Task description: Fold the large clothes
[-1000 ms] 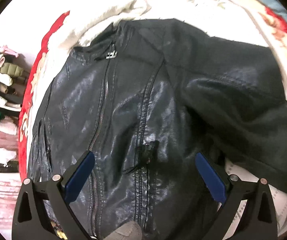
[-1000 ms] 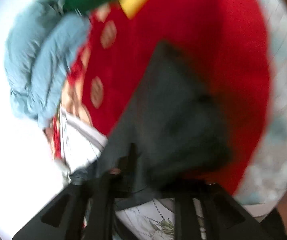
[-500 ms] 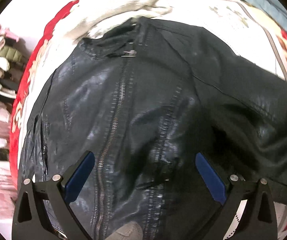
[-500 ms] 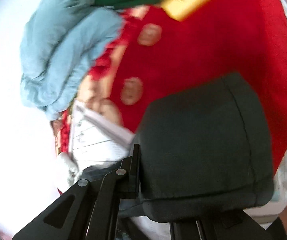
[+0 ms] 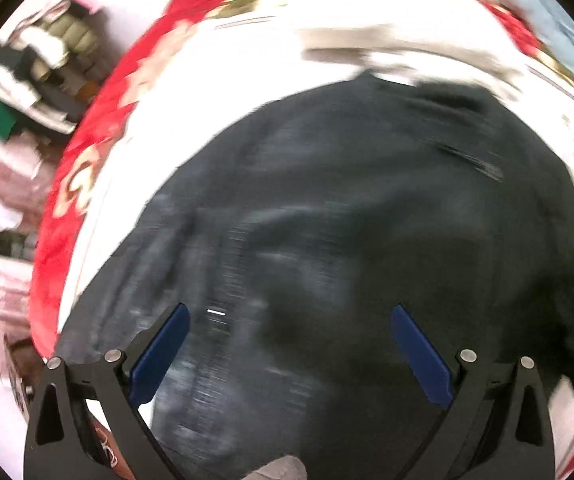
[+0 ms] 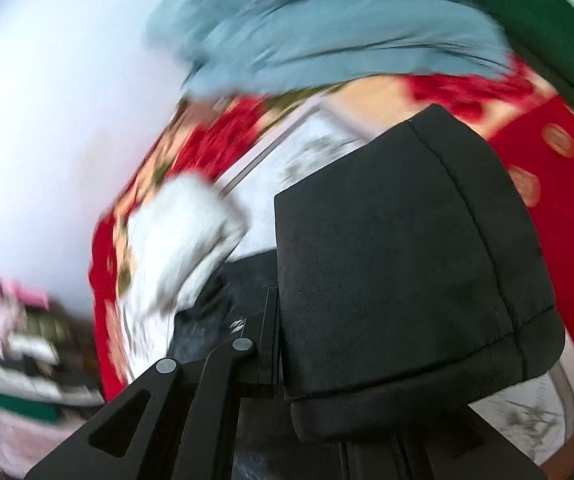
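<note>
A black leather jacket [image 5: 347,220] lies spread on the red and white floral bedspread [image 5: 87,184]; the left wrist view is motion-blurred. My left gripper [image 5: 287,344] hovers over the jacket's lower part, open and empty, its blue pads wide apart. My right gripper [image 6: 279,344] is shut on the jacket's sleeve cuff [image 6: 407,272], which fills the right of the right wrist view and is lifted above the bed. The jacket body [image 6: 207,320] shows dark below it.
A white fluffy garment [image 6: 183,236] lies by the jacket's collar, also in the left wrist view [image 5: 387,44]. A light blue cloth [image 6: 327,28] and a green item [image 6: 547,28] lie at the bed's far side. Cluttered shelves [image 5: 27,64] stand to the left.
The right gripper has swung the held cuff round toward the jacket body, bringing the white garment and shelves into view. The left gripper has shifted over the jacket; the view has blurred.
</note>
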Available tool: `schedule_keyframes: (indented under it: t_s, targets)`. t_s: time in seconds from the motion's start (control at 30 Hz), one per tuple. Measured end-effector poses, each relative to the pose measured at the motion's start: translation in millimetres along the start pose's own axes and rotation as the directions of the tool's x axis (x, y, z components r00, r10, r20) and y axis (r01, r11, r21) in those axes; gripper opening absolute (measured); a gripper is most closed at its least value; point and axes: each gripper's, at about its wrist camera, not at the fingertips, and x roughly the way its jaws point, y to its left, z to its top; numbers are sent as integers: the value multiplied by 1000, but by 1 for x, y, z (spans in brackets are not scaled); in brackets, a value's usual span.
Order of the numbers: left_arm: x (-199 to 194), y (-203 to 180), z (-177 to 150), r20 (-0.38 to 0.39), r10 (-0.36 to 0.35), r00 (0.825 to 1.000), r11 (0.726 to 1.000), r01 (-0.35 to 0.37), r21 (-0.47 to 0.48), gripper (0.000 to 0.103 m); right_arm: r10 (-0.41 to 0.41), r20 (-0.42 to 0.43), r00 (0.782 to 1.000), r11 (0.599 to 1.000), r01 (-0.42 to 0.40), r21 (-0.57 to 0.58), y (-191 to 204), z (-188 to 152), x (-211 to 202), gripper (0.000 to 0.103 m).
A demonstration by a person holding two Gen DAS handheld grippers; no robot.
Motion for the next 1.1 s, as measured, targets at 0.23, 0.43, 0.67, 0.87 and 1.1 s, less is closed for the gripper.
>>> schedule_keyframes:
  t_s: [0.23, 0.43, 0.67, 0.87, 1.1]
  targets:
    - [70, 95, 0, -89, 91, 992, 988, -101, -115, 103, -89, -189, 978, 892, -6, -453, 170, -88, 147, 5]
    - [90, 134, -11, -114, 105, 988, 984, -120, -134, 103, -346, -385, 856, 674, -59, -736, 236, -220, 255, 13]
    - [53, 154, -13, -112, 18, 994, 985, -37, -169, 103, -204, -548, 811, 781, -203, -591, 239, -222, 206, 72]
    - [25, 120, -3, -61, -48, 997, 990, 40, -137, 103, -51, -509, 859, 969, -81, -235, 131, -149, 126, 72]
    - [49, 80, 14, -62, 46, 997, 991, -53, -125, 103, -102, -446, 889, 990, 133, 38, -17, -106, 144, 45]
